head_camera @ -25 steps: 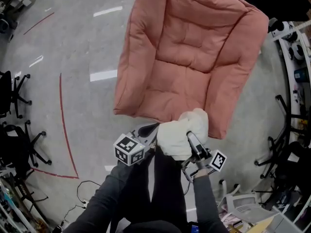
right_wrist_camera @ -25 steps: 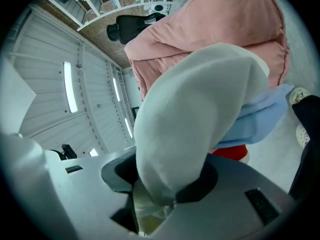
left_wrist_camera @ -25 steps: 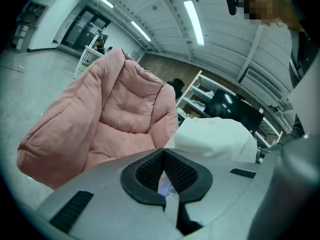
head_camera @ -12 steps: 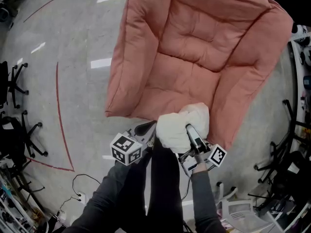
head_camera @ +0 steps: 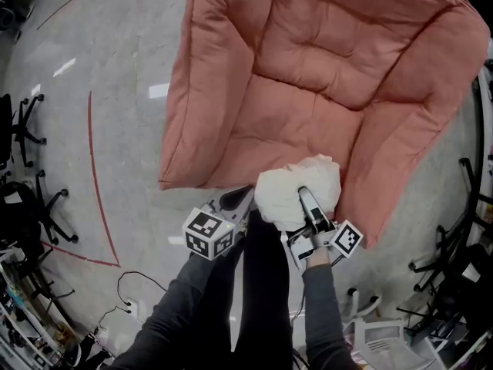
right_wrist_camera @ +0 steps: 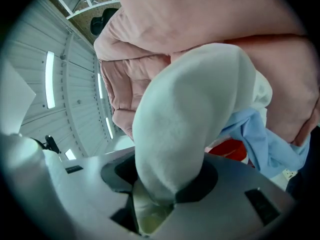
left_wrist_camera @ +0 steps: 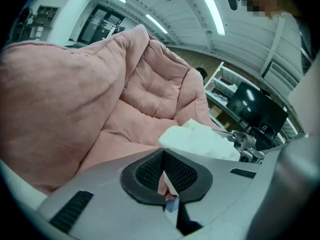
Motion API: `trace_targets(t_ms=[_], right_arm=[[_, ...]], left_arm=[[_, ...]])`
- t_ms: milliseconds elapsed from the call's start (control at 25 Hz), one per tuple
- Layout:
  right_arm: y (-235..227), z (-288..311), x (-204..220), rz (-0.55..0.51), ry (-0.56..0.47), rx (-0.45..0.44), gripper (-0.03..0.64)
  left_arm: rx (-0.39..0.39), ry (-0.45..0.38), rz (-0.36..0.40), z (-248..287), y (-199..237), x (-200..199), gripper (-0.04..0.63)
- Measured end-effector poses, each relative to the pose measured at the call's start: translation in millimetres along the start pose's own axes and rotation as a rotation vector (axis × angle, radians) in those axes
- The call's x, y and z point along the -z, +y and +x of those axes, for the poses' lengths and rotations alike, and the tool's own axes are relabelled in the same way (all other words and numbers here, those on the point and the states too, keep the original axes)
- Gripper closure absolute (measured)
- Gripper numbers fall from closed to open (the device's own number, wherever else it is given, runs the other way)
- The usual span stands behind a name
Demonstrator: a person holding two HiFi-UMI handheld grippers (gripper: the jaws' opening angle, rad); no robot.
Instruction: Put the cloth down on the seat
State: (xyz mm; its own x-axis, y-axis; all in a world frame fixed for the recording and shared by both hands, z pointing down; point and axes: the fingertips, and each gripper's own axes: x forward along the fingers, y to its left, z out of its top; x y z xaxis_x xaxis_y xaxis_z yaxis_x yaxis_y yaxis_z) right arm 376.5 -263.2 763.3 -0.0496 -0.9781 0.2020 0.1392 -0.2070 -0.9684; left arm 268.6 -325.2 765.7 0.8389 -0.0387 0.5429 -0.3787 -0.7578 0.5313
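**Left gripper**: light-grey moulded plastic shell with recessed black slots. It has black ribbed rubber pads and a white cube with black square markers at the rear.

**Right gripper**: matching grey shell with a slim black-and-silver front. Its second white marker cube sits at the rear.

**Person:** dark-grey long left sleeve, matching right sleeve and dark trousers.

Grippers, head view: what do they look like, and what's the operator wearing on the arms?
Left gripper and right gripper have grey bodies with black jaw pads. Each carries a white cube printed with black square markers. The sleeves are long and dark grey.
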Motion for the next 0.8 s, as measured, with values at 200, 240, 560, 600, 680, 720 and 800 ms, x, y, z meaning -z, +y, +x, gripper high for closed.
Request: trace_targets(t_ms=[200, 240, 560, 600, 680, 720, 800], right_arm=[[-25, 11, -6, 0.003, -0.02, 0.021, 0.448], [-30, 13, -8, 0.002, -0.028, 0.028, 0.448], [-67, 29, -31, 0.025, -0.117, 0.09, 0.448], [-69, 32, -33, 0.02, -0.129, 0.104, 0.448], [-73, 38, -34, 0.013, -0.152, 0.129, 0.448], [-75, 40, -34, 0.013, -0.162, 0.139, 0.448], [-81, 40, -35, 0.017, -0.179, 0.155, 0.448]], left_arm=[[-0.027, 0.025, -0.01, 12, 10, 11, 0.589], [-0.033, 0.03, -0.009, 15, 12, 13, 0.589], [-0.056, 0.078, 0.016, 41, 26, 19, 0.588], [-0.061, 0.08, 0.01, 45, 28, 18, 0.589], [-0.078, 0.087, -0.006, 50, 33, 18, 0.589], [-0.086, 0.093, -0.012, 52, 35, 19, 0.589], [-0.093, 0.104, -0.018, 55, 36, 21, 0.588]])
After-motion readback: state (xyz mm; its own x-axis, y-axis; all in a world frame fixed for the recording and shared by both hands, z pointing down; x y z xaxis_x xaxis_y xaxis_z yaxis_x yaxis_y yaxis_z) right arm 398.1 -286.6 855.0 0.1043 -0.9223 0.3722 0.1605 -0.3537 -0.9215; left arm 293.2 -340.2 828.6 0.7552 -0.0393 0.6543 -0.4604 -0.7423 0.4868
